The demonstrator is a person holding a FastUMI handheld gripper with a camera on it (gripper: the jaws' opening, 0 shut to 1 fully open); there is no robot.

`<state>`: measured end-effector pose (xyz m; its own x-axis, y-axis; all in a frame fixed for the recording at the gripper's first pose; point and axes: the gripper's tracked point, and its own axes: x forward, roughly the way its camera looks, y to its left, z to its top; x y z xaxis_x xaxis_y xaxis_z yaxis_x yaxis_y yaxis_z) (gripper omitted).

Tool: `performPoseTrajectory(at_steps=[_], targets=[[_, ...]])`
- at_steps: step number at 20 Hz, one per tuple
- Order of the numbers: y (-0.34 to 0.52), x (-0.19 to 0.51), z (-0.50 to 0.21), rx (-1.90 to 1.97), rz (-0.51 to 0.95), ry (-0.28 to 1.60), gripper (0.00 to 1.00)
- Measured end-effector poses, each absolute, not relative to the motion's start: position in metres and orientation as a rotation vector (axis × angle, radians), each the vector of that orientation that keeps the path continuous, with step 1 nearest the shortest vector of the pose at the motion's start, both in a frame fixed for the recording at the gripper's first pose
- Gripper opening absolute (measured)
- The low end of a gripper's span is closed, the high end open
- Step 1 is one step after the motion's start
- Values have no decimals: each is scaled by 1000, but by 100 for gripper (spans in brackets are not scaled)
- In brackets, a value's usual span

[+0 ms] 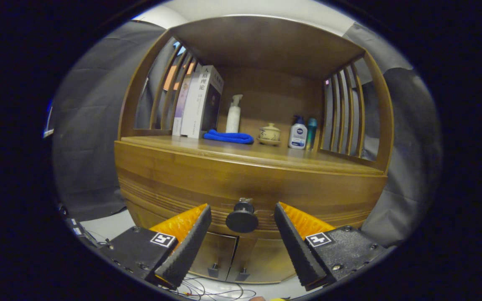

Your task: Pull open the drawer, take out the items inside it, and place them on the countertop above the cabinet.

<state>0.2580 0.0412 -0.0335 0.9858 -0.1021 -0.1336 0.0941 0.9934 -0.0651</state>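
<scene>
Gripper (242, 209) spread wide, fingers flanking but not touching the round black knob (242, 220) of the closed drawer (249, 186); knob lies dead ahead, centred between the tips, its stem pointing toward the camera; countertop (241, 152) above.

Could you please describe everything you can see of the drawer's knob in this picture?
The knob is a round, matte black disc on a short dark neck, mounted at the middle of the wooden drawer front, which looks closed. It faces the camera squarely. A small metallic part sits just above it, too small to identify. The gripper is open, its fingers flanking the knob on either side with gaps between; neither touches it. Below it are two cabinet doors.
</scene>
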Motion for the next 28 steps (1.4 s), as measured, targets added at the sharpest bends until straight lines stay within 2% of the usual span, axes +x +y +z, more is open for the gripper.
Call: performPoseTrajectory(at_steps=[1, 5, 9, 10, 14, 19, 28], targets=[[41, 262, -35, -57, -100, 146, 98], [39, 272, -38, -40, -108, 161, 82], [39, 275, -42, -46, -142, 179, 52], [39, 275, -44, -42, -151, 181, 48], [39, 276, -44, -36, -128, 187, 45], [39, 275, -45, -103, -102, 215, 35], [45, 251, -47, -87, -101, 240, 32]])
